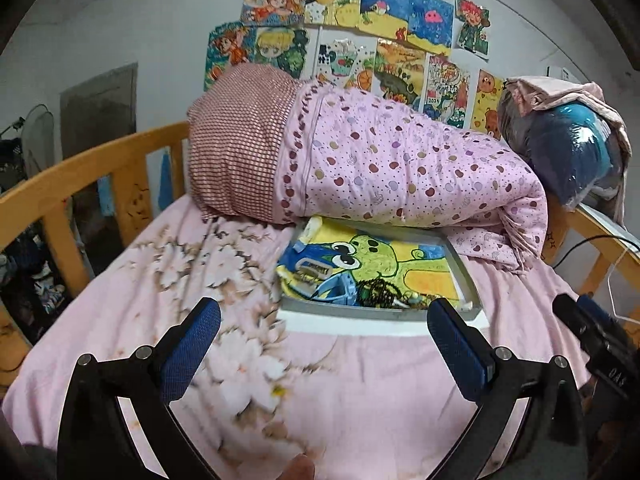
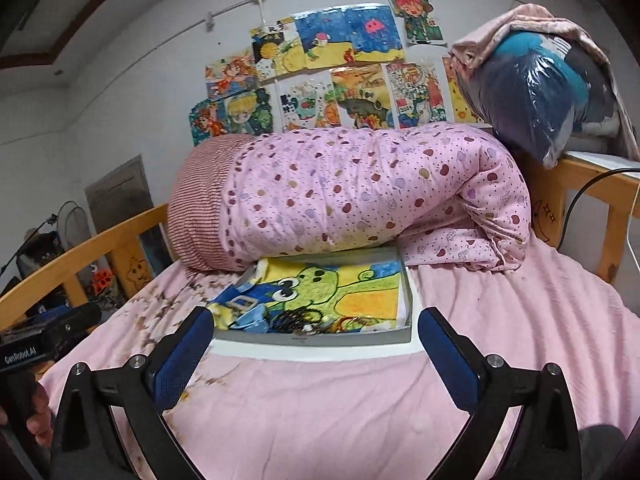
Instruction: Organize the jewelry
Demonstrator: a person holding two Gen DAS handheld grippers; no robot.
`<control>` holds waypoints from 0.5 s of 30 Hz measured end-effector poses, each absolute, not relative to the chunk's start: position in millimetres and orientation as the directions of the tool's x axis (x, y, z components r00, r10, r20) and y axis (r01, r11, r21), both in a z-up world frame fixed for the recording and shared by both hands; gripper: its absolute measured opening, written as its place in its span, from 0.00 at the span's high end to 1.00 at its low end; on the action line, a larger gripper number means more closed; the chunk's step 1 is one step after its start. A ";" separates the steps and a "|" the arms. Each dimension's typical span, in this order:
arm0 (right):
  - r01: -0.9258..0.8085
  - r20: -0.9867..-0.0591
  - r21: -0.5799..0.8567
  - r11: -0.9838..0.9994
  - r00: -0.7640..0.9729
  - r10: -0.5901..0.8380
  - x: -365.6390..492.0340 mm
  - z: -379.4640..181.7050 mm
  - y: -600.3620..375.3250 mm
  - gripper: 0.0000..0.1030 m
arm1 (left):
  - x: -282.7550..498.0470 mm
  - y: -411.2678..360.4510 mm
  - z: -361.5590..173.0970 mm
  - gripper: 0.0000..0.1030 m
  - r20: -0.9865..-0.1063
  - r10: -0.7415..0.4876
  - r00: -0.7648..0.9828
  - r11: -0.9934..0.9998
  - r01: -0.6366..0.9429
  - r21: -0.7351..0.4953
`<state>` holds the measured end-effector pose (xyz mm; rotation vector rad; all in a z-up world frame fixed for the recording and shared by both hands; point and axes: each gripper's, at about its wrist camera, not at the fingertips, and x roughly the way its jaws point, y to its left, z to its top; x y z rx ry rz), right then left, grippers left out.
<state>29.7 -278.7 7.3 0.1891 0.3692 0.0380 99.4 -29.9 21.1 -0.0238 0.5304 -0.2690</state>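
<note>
Apparently backed off, the left gripper [image 1: 324, 322] and right gripper [image 2: 316, 334] gape wide and empty, clear of the shallow grey tray [image 1: 376, 311] corralling tangled dark beaded jewelry [image 1: 378, 293].

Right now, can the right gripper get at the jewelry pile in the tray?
Probably yes. The right gripper is open and empty, and the jewelry lies at the tray's near edge with only bare sheet between.

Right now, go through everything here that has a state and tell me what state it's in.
Left gripper: open, nothing between its fingers.
Right gripper: open, nothing between its fingers.
Tray: lying flat on the bed, uncovered.
Jewelry: tangled pile at the tray's near edge.
Quilt: rolled up behind the tray.
</note>
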 end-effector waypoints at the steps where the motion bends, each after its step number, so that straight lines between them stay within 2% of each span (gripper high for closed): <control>1: -0.011 -0.355 0.189 0.982 0.932 0.079 23.6 9.0 -276.0 0.00 | 90.4 -27.7 22.0 0.02 -0.493 -0.255 0.832 0.965 0.246 -0.085; 15: -0.068 -0.357 0.128 0.989 0.928 0.110 -15.6 13.9 -250.3 0.00 | 25.2 -4.4 20.0 0.02 -0.458 -0.220 0.861 0.974 0.219 -0.056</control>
